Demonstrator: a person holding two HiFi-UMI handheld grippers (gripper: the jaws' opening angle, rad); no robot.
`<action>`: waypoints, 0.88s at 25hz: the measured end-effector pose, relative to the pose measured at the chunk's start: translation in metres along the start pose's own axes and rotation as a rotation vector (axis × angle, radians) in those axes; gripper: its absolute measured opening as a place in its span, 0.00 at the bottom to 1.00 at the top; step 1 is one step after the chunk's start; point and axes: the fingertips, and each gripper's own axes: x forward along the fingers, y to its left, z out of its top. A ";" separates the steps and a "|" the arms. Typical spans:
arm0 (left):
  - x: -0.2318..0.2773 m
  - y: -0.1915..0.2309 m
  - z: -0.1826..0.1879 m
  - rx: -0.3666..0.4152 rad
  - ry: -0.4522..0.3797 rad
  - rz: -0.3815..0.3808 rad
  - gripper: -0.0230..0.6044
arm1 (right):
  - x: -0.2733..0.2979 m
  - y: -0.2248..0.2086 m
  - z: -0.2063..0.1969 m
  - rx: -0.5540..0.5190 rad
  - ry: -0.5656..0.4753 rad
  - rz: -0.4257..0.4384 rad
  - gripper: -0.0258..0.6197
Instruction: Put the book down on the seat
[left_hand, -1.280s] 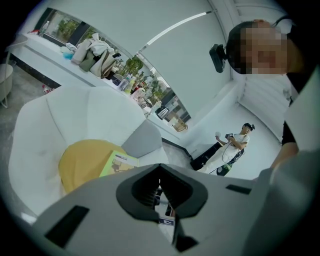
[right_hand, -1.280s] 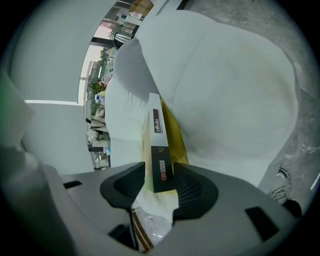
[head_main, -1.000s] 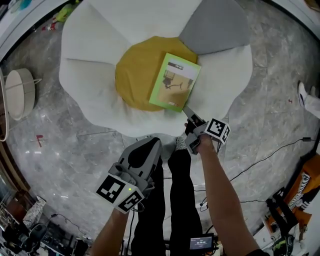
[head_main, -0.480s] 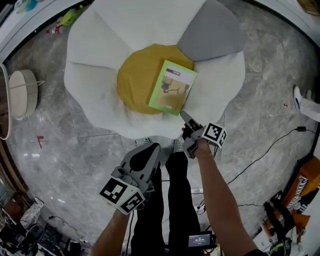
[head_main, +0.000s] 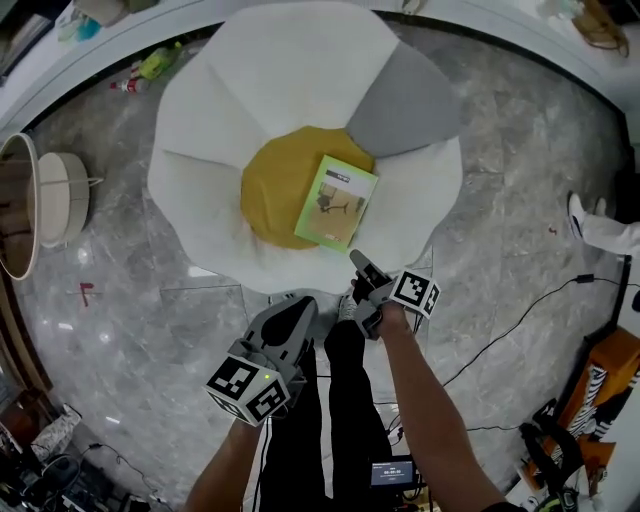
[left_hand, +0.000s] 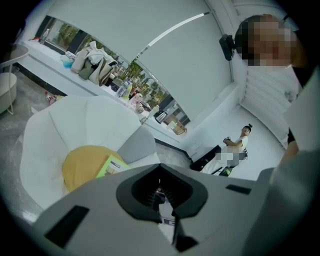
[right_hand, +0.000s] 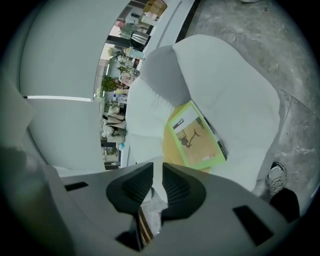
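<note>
The green-edged book (head_main: 337, 201) has been left on the white flower-shaped cushion seat (head_main: 250, 90), task seemingly done; the right tongs (head_main: 356, 259), withdrawn, have just been narrowed on nothing, the left tongs (head_main: 303, 304) pressed together.

The book (head_main: 337, 201) lies on the seat (head_main: 260, 90), across its middle cushion's (head_main: 275, 185) four o'clock edge; the person's legs (head_main: 345, 400) stand at six o'clock.
</note>
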 end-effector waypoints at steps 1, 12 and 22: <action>-0.002 -0.004 0.003 -0.002 -0.003 0.001 0.06 | -0.004 0.007 -0.001 -0.010 0.006 0.001 0.13; -0.045 -0.064 0.037 0.019 -0.007 -0.013 0.06 | -0.083 0.103 -0.042 -0.143 0.142 0.095 0.06; -0.091 -0.127 0.088 0.076 -0.022 -0.035 0.06 | -0.166 0.220 -0.051 -0.280 0.171 0.174 0.06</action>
